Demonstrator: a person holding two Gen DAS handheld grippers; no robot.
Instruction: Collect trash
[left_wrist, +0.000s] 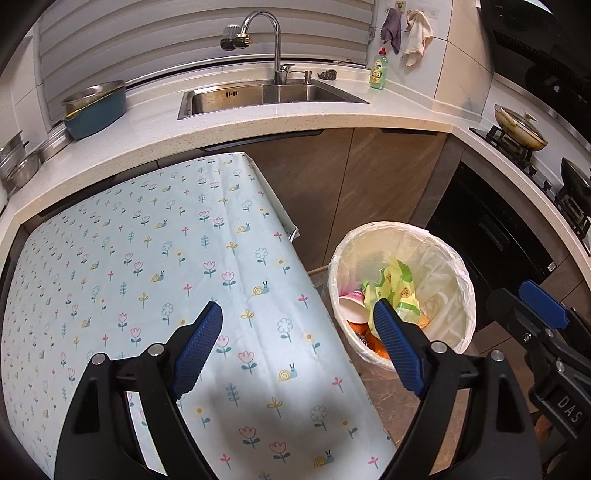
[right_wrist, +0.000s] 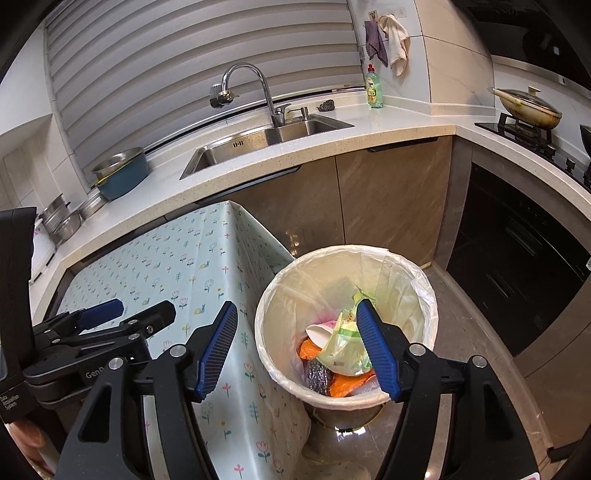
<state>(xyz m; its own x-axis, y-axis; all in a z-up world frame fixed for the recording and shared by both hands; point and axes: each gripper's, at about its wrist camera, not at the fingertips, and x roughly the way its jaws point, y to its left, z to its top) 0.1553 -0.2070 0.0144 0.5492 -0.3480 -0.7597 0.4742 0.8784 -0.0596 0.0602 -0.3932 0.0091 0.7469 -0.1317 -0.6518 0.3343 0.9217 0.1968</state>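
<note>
Several pieces of trash sit in the bin (right_wrist: 266, 295): a yellow-green wrapper (right_wrist: 345, 345), a white paper cup (right_wrist: 319, 334), orange scraps (right_wrist: 310, 349) and a dark scouring pad (right_wrist: 318, 373), all low down inside the white liner (right_wrist: 413, 291). The left-wrist view shows the same heap, wrapper (left_wrist: 397, 290) on top.

Both tongs are spread wide and carry nothing. The right gripper (right_wrist: 297, 350) hangs just above the bin's near rim, one finger over the trash, the other over the cloth beside it. The left gripper (left_wrist: 299, 350) is to the bin's left, over the table edge, its right finger crossing the bin's rim in view.

Left of the bin, touching or nearly so, stands the table under its flowered tablecloth (left_wrist: 166, 258), and no litter shows on it. Beyond the bin run the brown cupboards (right_wrist: 391, 199), then the counter (right_wrist: 332, 146) with the sink (right_wrist: 258, 142).

My read: the collecting looks about finished, with everything visible already binned. Next call would be a check for strays outside these views, or gathering the liner's rim, which would need both tongs pinching thin plastic on opposite sides.
</note>
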